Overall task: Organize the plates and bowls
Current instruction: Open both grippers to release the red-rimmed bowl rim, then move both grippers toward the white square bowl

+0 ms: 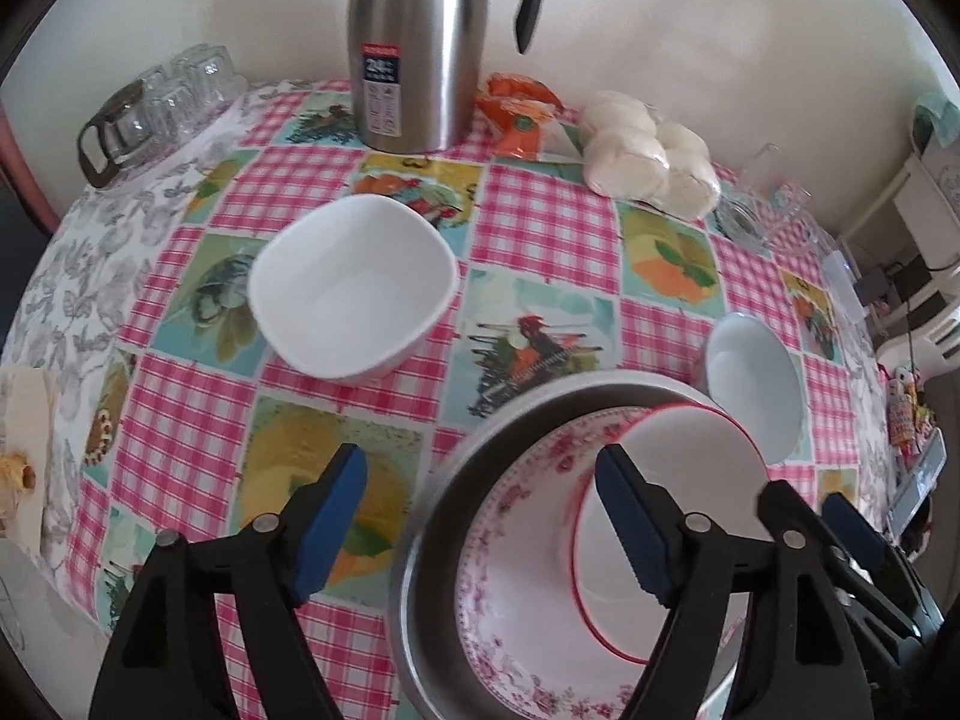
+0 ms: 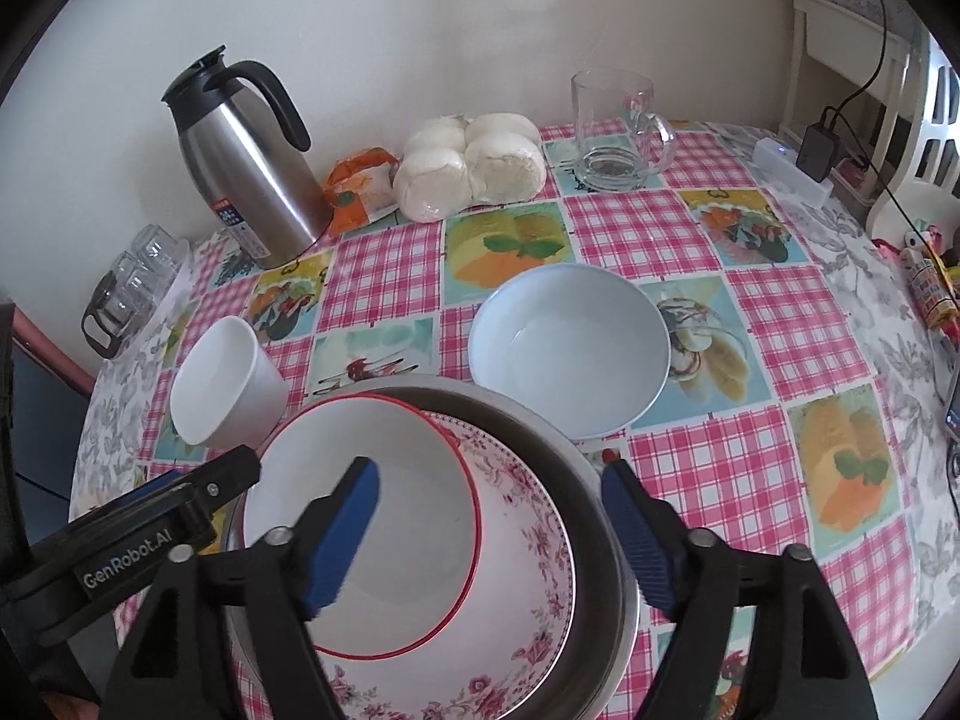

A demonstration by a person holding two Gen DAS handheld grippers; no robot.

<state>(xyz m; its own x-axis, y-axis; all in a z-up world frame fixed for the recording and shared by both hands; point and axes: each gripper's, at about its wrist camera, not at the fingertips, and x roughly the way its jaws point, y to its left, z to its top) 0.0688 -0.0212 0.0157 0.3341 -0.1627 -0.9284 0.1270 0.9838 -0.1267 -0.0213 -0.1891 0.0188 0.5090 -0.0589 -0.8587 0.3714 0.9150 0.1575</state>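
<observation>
A stack stands near the table's front: a metal pan (image 1: pixel 438 516) (image 2: pixel 594 498) holds a pink-flowered bowl (image 1: pixel 522 510) (image 2: pixel 528 516), with a red-rimmed white bowl (image 1: pixel 678 462) (image 2: pixel 420 480) tilted inside it. A square white bowl (image 1: pixel 354 282) (image 2: pixel 222 384) sits to the left of the stack, a pale blue bowl (image 1: pixel 756 378) (image 2: pixel 570 348) to its right. My left gripper (image 1: pixel 480 516) is open, straddling the pan's left rim. My right gripper (image 2: pixel 489 534) is open above the stack, one finger over the red-rimmed bowl; it also shows in the left wrist view (image 1: pixel 840 516).
On the checked tablecloth (image 1: pixel 540 222) stand a steel thermos jug (image 1: pixel 420 42) (image 2: pixel 246 168), an orange packet (image 1: pixel 522 114), bagged white buns (image 1: pixel 648 150) (image 2: pixel 474 162), a glass mug (image 2: pixel 618 132) and upturned glasses (image 1: pixel 150 114) at the far left. The wall is close behind.
</observation>
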